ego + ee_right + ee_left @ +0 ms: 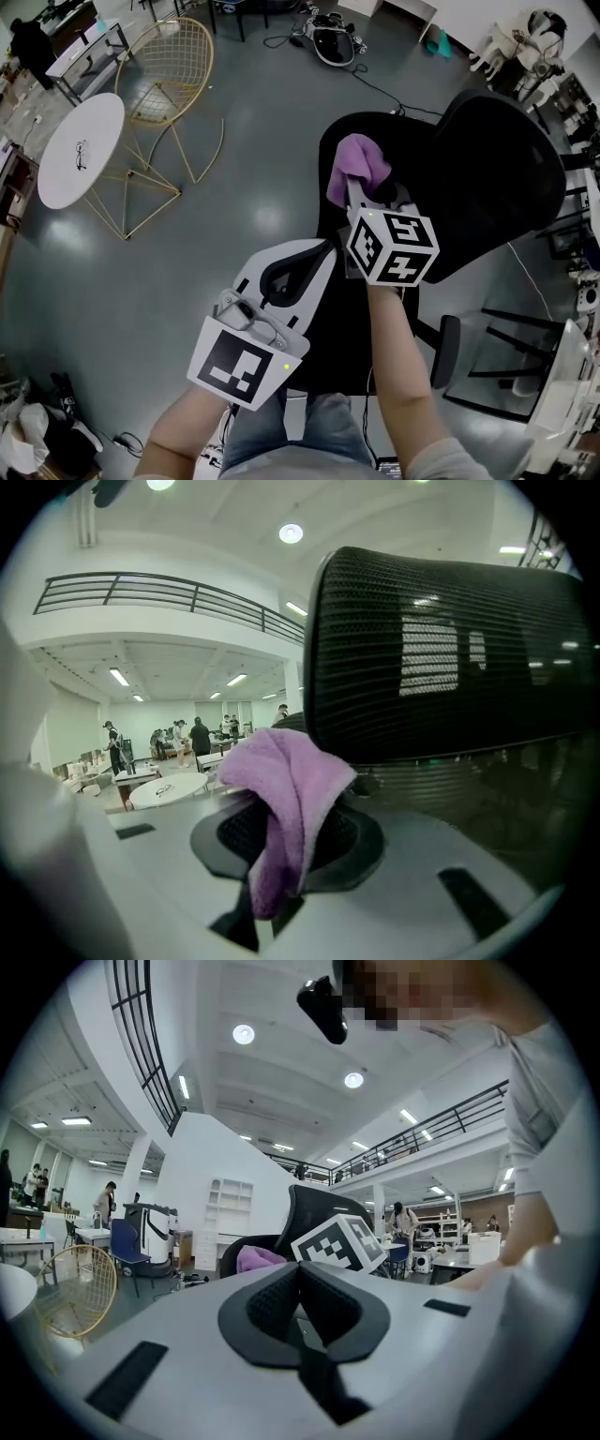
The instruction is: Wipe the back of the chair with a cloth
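A black office chair with a mesh back stands ahead of me on the grey floor. My right gripper is shut on a purple cloth, held over the seat just left of the back. In the right gripper view the cloth hangs folded out of the jaws, and the mesh back fills the upper right, close but apart. My left gripper is lower and to the left, near my body. It is shut, pads together, with nothing in it.
A white round table and a gold wire chair stand at the far left. A black metal frame and desks crowd the right edge. Cables and equipment lie on the floor beyond the chair.
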Motion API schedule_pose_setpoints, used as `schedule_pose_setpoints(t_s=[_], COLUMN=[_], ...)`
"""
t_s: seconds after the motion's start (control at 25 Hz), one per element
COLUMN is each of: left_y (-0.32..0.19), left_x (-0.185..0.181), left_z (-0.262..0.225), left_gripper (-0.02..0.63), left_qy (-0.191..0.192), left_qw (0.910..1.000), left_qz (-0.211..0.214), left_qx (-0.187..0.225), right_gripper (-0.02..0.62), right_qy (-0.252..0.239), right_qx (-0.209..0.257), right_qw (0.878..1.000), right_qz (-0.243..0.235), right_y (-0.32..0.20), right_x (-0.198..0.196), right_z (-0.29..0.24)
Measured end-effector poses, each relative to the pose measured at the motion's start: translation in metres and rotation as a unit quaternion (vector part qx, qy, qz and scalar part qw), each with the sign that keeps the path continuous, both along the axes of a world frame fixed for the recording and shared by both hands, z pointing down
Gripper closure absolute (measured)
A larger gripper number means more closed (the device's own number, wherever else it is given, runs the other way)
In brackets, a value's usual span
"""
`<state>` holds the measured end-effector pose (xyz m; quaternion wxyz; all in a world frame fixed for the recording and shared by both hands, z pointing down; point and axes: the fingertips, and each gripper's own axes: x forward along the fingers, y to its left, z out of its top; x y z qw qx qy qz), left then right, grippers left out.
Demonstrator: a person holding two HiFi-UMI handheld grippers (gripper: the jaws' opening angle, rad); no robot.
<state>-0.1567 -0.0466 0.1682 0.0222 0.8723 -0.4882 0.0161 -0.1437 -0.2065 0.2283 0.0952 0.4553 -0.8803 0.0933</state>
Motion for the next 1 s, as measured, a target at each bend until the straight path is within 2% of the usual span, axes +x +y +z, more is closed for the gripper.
schedule_pose_setpoints(t_s=[0.68, 1.0], left_y=[-0.015, -0.02], left_x=[0.056, 0.086], left_z=[0.01, 0.011], left_gripper=[0.594, 0.594], left_qy=[0.004, 0.004], left_qw=[0.9994, 0.9983], left_qz=[0.029, 0.052], left_qx=[-0.019, -0.027], right_gripper=[0.502, 0.502], right_qy=[0.022, -0.019], right_qx=[-0.013, -0.028], right_qw=[0.996, 0.989], right_qz=[0.081, 0.143], right_y=[-0.039, -0.045], right_x=[0.098, 0.168], right_z=[0.02, 0.022])
